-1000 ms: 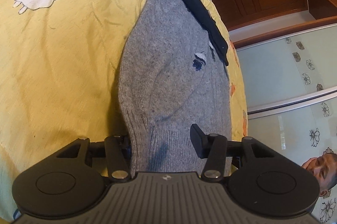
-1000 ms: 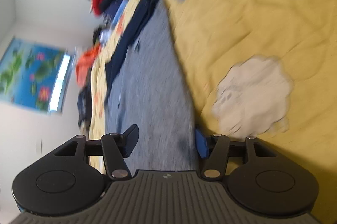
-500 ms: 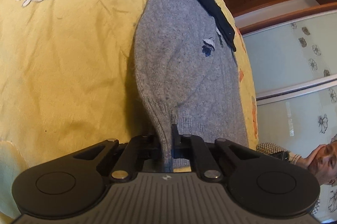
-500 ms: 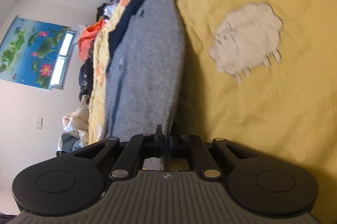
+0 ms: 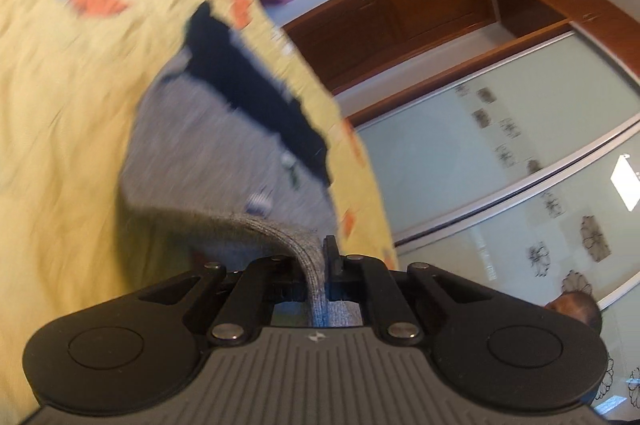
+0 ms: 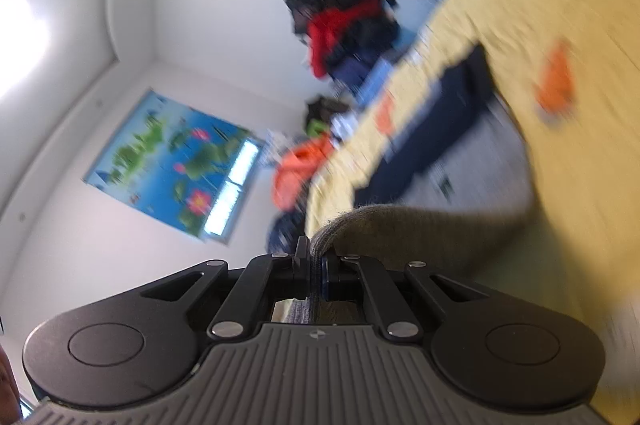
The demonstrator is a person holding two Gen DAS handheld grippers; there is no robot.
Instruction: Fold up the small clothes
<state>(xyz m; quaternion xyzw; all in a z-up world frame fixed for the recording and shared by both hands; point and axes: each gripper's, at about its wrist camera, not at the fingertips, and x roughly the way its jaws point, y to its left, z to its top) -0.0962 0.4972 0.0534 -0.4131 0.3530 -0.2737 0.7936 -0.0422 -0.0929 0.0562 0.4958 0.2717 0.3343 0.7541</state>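
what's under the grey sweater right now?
Yellow bedspread shows around the grey sweater, whose far part lies on it. Both tools, left and right, pinch the raised hem. What lies beneath the lifted fold is covered, and the frames are blurred.

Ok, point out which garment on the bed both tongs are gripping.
The grey knit sweater: left tongs and right tongs pinch its ribbed hem. The dark garment beside it lies ungripped.

sweater (image 5: 208,153) on bedspread (image 5: 60,105), dark garment (image 5: 256,97) along its far edge
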